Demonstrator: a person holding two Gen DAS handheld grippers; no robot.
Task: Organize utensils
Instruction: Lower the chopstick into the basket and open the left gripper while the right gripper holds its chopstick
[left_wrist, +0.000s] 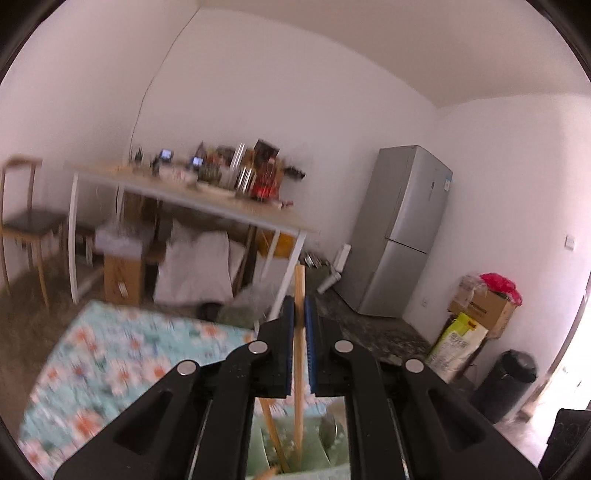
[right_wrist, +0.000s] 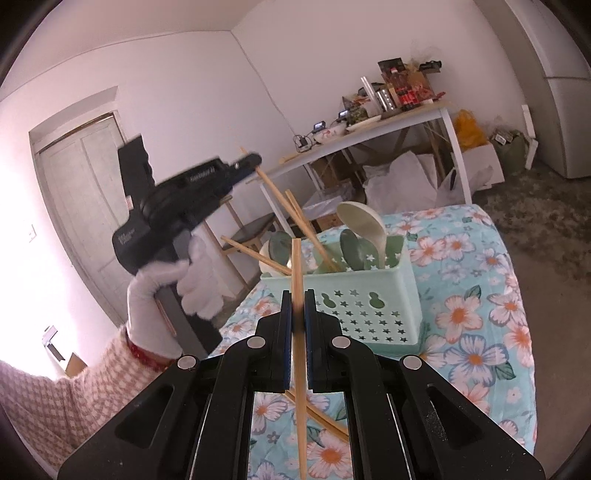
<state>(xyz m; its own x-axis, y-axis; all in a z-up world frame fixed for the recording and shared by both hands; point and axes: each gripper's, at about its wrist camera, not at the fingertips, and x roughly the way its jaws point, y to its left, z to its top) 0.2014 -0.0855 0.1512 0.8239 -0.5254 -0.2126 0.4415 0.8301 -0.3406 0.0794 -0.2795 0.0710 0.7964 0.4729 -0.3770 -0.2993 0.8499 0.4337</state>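
Left gripper (left_wrist: 300, 321) pinched tight on one wooden chopstick (left_wrist: 299, 295), stick upright between the blue pads, lower end down inside the mint-green basket (left_wrist: 314, 474) just below. Seen from the right wrist: same left gripper (right_wrist: 251, 162) raised left of and above the basket (right_wrist: 369, 299), carried by a white-gloved hand (right_wrist: 184, 280) with a checked pink sleeve (right_wrist: 55, 398), clamping the upper part of a slanted chopstick (right_wrist: 280, 199) whose lower end sits in the basket.

Right gripper (right_wrist: 297, 306) likewise pressed shut on a second chopstick (right_wrist: 297, 266), upright, crossing in front of the basket's near wall. Another loose chopstick (right_wrist: 321, 417) flat on the floral tablecloth (right_wrist: 480, 314) beneath the jaws.

Inside the basket: cream ladle (right_wrist: 364, 221), green spoons (right_wrist: 351, 247), more chopsticks leaning out to the left. Behind: cluttered white table (right_wrist: 369, 133), wooden chair (left_wrist: 26, 221), fridge (left_wrist: 406, 229), black bin (left_wrist: 509, 384).
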